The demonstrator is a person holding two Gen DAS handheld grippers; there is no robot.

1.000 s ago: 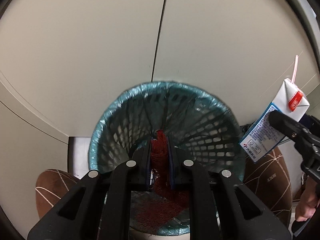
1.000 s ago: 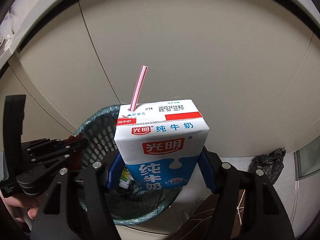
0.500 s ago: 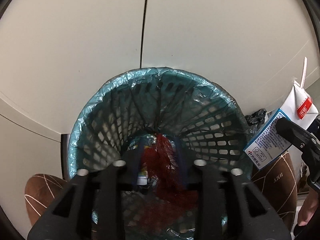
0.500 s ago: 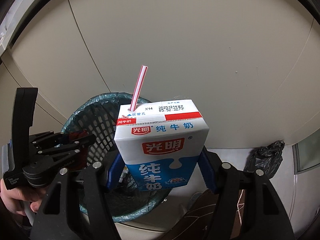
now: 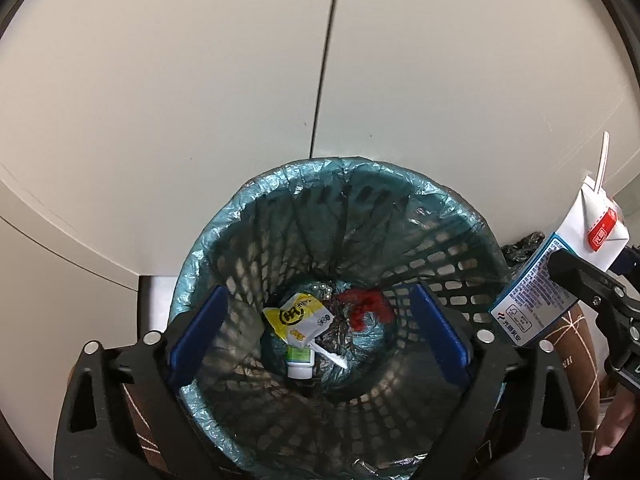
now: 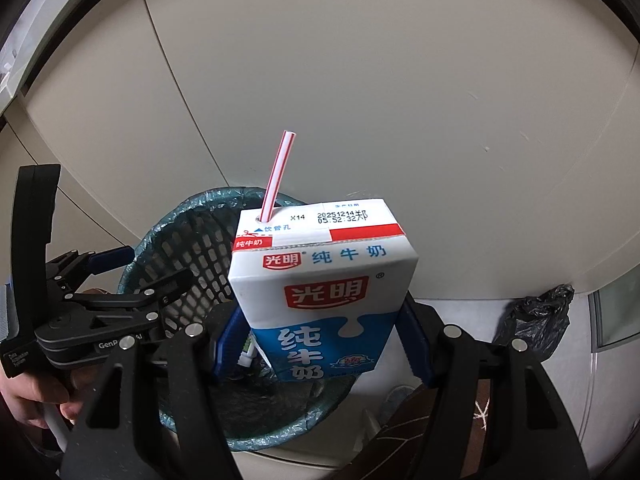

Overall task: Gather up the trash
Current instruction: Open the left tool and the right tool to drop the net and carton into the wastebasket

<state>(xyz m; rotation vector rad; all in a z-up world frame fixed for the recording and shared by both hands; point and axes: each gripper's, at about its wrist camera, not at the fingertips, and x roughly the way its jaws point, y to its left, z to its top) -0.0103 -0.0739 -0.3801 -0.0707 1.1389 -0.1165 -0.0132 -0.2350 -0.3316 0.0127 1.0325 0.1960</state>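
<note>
A mesh waste bin (image 5: 280, 208) lined with a blue-green bag sits below my left gripper (image 5: 318, 322), whose jaws are opening wide with nothing between them. At the bin's bottom lie a red net scrap (image 5: 366, 308), a yellow wrapper (image 5: 298, 316) and a small green-and-white bottle (image 5: 299, 360). My right gripper (image 6: 322, 336) is shut on a blue-and-white milk carton (image 6: 320, 280) with a red-striped straw (image 6: 278, 176), held just over the bin's right rim (image 6: 200, 200). The carton (image 5: 560, 276) also shows at the right edge of the left wrist view.
Pale cabinet doors (image 5: 200, 80) stand right behind the bin. A crumpled black plastic bag (image 6: 536, 320) lies on the floor to the right. A brown patterned surface (image 5: 576, 344) lies beside the bin. A hand (image 6: 28, 388) holds the left gripper's handle.
My left gripper's jaws went from shut on the red net scrap to wide apart, and the scrap dropped to the bin's bottom. The carton stayed in the right gripper.
</note>
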